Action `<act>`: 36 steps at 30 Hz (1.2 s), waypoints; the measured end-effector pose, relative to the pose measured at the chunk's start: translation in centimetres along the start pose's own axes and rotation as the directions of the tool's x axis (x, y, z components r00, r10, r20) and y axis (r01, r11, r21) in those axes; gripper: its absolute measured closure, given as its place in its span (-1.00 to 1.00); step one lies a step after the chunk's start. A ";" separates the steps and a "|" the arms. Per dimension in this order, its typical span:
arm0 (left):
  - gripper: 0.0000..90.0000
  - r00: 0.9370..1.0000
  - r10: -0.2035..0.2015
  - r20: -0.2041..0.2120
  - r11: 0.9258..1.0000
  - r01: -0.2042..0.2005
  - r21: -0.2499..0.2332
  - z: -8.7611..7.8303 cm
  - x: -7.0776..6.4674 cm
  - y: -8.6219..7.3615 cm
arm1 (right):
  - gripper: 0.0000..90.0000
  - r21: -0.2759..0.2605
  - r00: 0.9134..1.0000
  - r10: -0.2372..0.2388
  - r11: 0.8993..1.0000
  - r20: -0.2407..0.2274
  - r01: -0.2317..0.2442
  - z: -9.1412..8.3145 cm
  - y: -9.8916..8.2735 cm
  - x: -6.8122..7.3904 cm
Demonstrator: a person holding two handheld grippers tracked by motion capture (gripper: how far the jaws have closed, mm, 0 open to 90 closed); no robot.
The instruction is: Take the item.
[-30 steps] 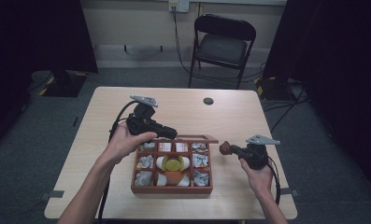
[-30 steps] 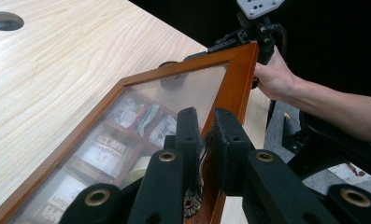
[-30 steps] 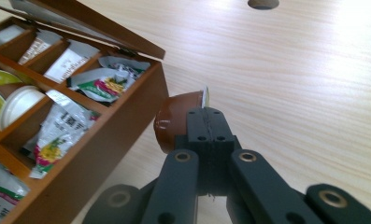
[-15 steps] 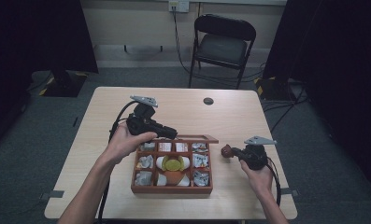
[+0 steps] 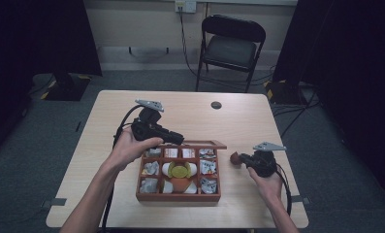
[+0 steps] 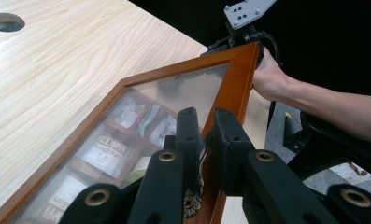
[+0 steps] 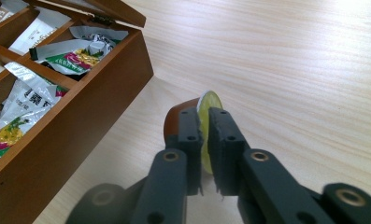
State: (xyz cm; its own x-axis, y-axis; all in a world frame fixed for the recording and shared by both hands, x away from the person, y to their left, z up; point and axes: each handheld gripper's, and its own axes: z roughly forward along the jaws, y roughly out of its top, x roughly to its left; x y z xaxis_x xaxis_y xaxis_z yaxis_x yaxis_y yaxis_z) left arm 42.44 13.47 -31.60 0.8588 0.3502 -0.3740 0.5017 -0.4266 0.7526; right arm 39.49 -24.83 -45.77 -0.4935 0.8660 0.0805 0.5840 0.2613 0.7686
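While my left gripper (image 6: pixel 203 135) clamps the box's raised glass lid (image 6: pixel 183 88), my right gripper (image 7: pixel 204 135) holds a brown capsule (image 7: pixel 206 105) near the tabletop's right edge, jaws just easing; capsule out of the wooden box (image 5: pixel 178 196), lid left unclosed.

A lab-like recording room.
Black curtains (image 5: pixel 40 34) flank a lone table (image 5: pixel 107 121) on grey carpet (image 5: pixel 30 145), with a folding chair (image 5: pixel 232 43) and wall socket (image 5: pixel 185 6).
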 end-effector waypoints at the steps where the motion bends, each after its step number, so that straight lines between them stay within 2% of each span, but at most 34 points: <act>1: 0.80 1.000 0.000 -0.001 1.000 0.000 0.001 0.0 0.0 0.0 | 0.76 -0.002 1.000 0.004 1.000 -0.002 -0.004 0.0 0.0 0.0; 2: 0.80 1.000 0.000 -0.002 1.000 0.000 0.002 0.0 0.0 0.0 | 0.67 -0.008 1.000 0.011 1.000 -0.006 -0.011 -0.1 0.0 -0.1; 3: 0.80 1.000 0.000 -0.001 1.000 0.000 0.001 0.0 0.0 0.0 | 0.67 -0.008 1.000 0.011 1.000 -0.006 -0.011 -0.1 0.0 -0.1; 4: 0.80 1.000 0.001 -0.002 1.000 -0.001 0.001 0.0 0.0 0.0 | 0.55 -0.018 1.000 0.022 1.000 -0.014 -0.022 -0.1 0.0 -0.1; 6: 0.80 1.000 0.002 -0.002 1.000 -0.002 0.001 0.0 0.0 0.0 | 0.50 -0.024 0.999 0.026 0.999 -0.018 -0.026 -0.2 0.1 -0.2; 7: 0.80 1.000 0.004 0.000 1.000 -0.004 0.001 0.0 0.0 0.0 | 0.37 -0.034 0.999 0.031 0.999 -0.024 -0.032 -0.4 0.2 -0.2; 8: 0.80 1.000 0.004 0.000 1.000 -0.004 0.001 0.0 0.0 0.0 | 0.37 -0.034 0.999 0.031 0.999 -0.024 -0.032 -0.4 0.2 -0.2; 11: 0.80 1.000 0.004 -0.001 1.000 -0.004 0.001 0.0 -0.1 0.0 | 0.14 -0.040 0.998 0.042 0.998 -0.047 -0.044 -0.6 0.2 -0.2; 19: 0.81 1.000 0.012 -0.005 1.000 -0.012 0.008 0.0 -0.1 0.0 | -0.11 -0.041 0.998 0.037 0.998 -0.052 -0.040 -1.8 0.1 -0.3; 21: 0.81 1.000 0.012 -0.005 1.000 -0.012 0.010 0.1 -0.2 0.0 | -0.21 -0.030 0.999 0.017 0.999 -0.040 -0.018 -2.5 -0.5 -0.4; 24: 0.81 1.000 0.012 -0.005 1.000 -0.012 0.010 0.1 -0.2 0.0 | -0.25 -0.026 0.999 0.022 0.999 -0.034 -0.022 -2.8 -1.1 -0.7; 26: 0.81 1.000 0.020 -0.006 1.000 -0.020 0.018 0.1 -0.3 -0.1 | -0.32 -0.012 1.000 0.029 1.000 -0.007 -0.029 -2.9 -2.2 -1.2; 29: 0.81 1.000 0.027 -0.012 0.999 -0.027 0.032 0.2 -0.6 -0.1 | -0.34 -0.010 0.999 0.040 0.999 0.005 -0.040 -2.9 -2.7 -1.6; 36: 0.81 0.999 0.039 -0.021 0.998 -0.038 0.045 0.4 -1.0 -0.4 | -0.42 0.057 0.998 -0.006 0.998 0.056 0.003 -2.2 -3.6 -1.8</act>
State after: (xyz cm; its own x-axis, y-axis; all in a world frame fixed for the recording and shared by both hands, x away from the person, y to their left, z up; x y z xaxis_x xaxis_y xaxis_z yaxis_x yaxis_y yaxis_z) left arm 41.39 12.97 -31.75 0.8754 0.3506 -0.3328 0.4727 -0.4771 0.7409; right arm 36.84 -28.29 -47.32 -0.4599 0.8871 0.0401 0.6182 0.2874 0.7316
